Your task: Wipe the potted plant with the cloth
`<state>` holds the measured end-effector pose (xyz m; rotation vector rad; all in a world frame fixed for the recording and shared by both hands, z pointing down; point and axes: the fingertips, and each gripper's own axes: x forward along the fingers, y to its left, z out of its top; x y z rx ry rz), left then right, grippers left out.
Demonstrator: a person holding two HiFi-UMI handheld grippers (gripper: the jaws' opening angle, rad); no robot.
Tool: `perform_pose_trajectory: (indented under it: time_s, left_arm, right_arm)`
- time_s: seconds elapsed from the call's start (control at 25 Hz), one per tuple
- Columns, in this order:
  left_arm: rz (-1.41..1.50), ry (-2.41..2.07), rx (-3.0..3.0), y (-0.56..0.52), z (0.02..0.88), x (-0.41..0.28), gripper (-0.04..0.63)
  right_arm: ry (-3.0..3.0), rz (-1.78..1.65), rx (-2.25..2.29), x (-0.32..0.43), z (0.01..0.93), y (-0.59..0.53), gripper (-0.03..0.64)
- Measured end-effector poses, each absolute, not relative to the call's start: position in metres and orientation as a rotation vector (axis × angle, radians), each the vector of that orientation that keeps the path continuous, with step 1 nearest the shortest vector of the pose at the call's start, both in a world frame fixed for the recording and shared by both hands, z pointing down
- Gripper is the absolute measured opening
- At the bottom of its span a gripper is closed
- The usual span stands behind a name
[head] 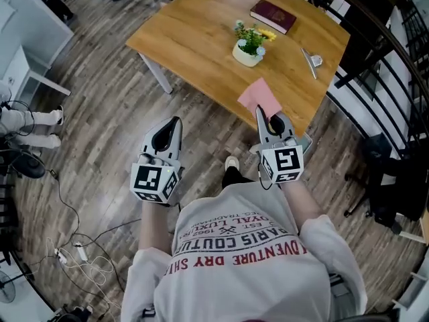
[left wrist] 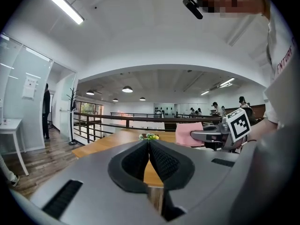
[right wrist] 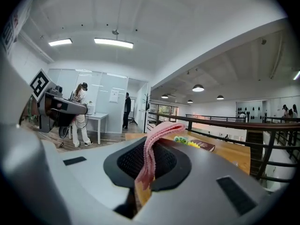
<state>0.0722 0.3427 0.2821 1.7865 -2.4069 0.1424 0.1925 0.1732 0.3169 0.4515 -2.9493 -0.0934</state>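
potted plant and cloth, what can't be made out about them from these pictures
- Potted plant: in the left gripper view the left gripper's shut jaws hide the pot; only flower tops show.
- Cloth: in the head view the right gripper covers its near end; whether it touches the table is unclear.
- Book: head view, cover print too small.
- Metal item near the table edge: head view, too small to identify.

Wood floor (head: pixel 100 99), wood table (head: pixel 201 32), prob. railing (head: pixel 395 52).
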Motion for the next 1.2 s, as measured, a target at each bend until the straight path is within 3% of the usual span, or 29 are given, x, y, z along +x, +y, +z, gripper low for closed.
perform_pose_trajectory:
  time_s: [0.6, 1.2]
  left_arm:
    - [0.238, -2.176, 1.957, 0.130, 0.313, -0.003, 0.017]
    - [0.379, -1.610, 2.243, -0.008, 0.404, -0.090, 0.017]
  right_arm:
    - [-2.780, 0.024, 0.725, 0.146, 0.356, -0.020, 0.035]
    - [-2.366, 0.217, 1.073, 0.115, 0.456, -0.077, 0.035]
